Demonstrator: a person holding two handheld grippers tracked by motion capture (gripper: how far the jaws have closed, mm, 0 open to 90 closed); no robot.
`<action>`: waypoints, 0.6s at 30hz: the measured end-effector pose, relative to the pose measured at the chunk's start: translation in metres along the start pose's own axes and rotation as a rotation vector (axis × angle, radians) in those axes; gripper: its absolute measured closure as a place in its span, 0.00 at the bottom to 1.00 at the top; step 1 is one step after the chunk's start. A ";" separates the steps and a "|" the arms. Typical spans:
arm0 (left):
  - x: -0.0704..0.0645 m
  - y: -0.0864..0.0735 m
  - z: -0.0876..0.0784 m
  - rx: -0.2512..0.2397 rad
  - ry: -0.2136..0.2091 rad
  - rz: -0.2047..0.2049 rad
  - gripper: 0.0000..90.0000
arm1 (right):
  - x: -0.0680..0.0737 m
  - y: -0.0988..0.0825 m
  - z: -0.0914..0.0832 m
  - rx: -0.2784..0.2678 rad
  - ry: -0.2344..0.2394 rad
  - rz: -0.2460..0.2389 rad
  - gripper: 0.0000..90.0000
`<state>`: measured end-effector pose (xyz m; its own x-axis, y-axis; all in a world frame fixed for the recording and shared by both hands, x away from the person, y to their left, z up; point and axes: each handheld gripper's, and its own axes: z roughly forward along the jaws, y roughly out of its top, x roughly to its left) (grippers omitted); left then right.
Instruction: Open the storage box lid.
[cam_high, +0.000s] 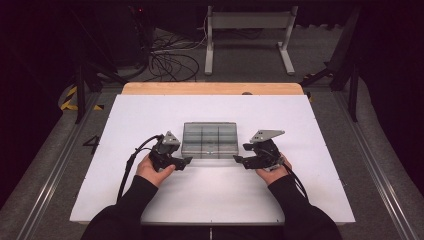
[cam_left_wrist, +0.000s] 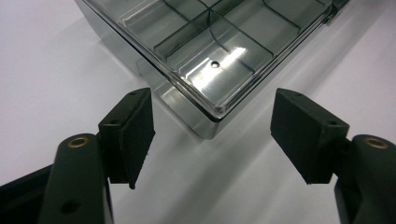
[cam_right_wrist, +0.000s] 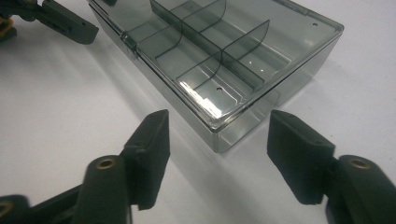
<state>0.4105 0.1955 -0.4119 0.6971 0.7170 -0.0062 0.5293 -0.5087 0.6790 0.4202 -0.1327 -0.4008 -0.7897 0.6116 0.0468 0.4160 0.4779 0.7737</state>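
A smoky clear plastic compartment box (cam_high: 209, 139) lies flat with its lid down in the middle of the white board (cam_high: 150, 200). My left gripper (cam_high: 186, 162) sits at the box's near left corner, jaws apart. In the left gripper view that corner of the box (cam_left_wrist: 210, 42) lies ahead of the gap of the left gripper (cam_left_wrist: 214, 126), and neither pad touches it. My right gripper (cam_high: 239, 161) sits at the near right corner. In the right gripper view the box (cam_right_wrist: 219, 51) points its corner between the spread jaws of the right gripper (cam_right_wrist: 222, 137), with no contact.
The box's inner dividers and a small latch (cam_right_wrist: 128, 39) on its front edge are visible. The left gripper's jaw (cam_right_wrist: 60, 21) reaches in at the top left of the right gripper view. A wooden table edge (cam_high: 210, 88), floor cables (cam_high: 170, 60) and a white stand (cam_high: 250, 20) lie beyond.
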 end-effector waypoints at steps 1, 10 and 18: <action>0.000 0.000 0.001 0.002 -0.002 0.006 0.37 | 0.000 0.000 0.000 0.002 0.001 -0.001 0.49; 0.000 0.000 0.005 -0.009 0.006 0.004 0.42 | 0.003 0.001 0.005 0.025 -0.018 -0.025 0.64; 0.000 0.000 0.006 -0.009 0.005 0.002 0.42 | 0.006 0.002 0.009 0.041 -0.046 -0.043 0.72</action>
<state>0.4137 0.1930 -0.4157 0.6957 0.7184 -0.0007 0.5234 -0.5062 0.6855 0.4207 -0.1220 -0.4045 -0.7857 0.6184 -0.0157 0.4014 0.5291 0.7476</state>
